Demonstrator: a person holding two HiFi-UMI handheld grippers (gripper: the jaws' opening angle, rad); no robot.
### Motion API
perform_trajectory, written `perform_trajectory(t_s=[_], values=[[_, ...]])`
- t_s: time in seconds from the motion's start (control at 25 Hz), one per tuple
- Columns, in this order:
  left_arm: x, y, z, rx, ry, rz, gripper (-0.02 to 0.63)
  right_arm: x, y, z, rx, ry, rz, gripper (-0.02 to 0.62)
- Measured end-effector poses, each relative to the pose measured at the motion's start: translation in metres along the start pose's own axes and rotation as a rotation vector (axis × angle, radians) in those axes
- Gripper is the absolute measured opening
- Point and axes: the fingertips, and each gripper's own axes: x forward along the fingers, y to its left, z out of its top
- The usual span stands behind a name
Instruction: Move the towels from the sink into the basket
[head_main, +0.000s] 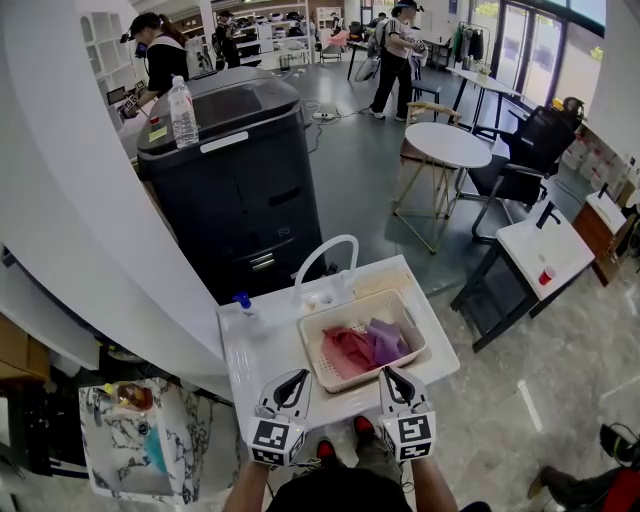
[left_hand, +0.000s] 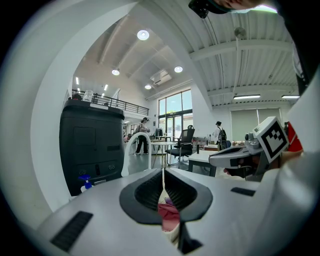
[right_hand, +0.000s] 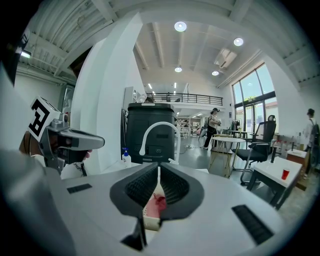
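Head view has the towels (head_main: 365, 346), one pink and one purple, bunched together inside the basket (head_main: 322, 375). The basket sits on the white counter (head_main: 258, 350) just in front of the faucet (head_main: 325, 252). Whether a sink lies under the basket I cannot tell. The left tool (head_main: 297, 377) and right tool (head_main: 388, 372) hover at the counter's near edge, one on each side of the basket. Each has its jaws pressed together on nothing, as both gripper views also show.

The moving looks done. The best thing now is to check that no corner hangs over the rim and to keep both tools clear of the basket. To tuck a stray fold, spread the jaws first and come in from above.

A spray bottle (head_main: 243, 303) stands at the counter's back left, with a black bin (head_main: 235, 170) behind it. Only the faucet, arching over the basket's far side, could get in the way.
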Motion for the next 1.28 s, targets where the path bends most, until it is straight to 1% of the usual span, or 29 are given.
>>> perform_trajectory(t_s=[1.28], values=[[0.0006, -0.0023, 0.0022, 0.005, -0.001, 0.001, 0.017, 0.0013, 0.0022, -0.0012, -0.013, 0.005, 0.017, 0.034]])
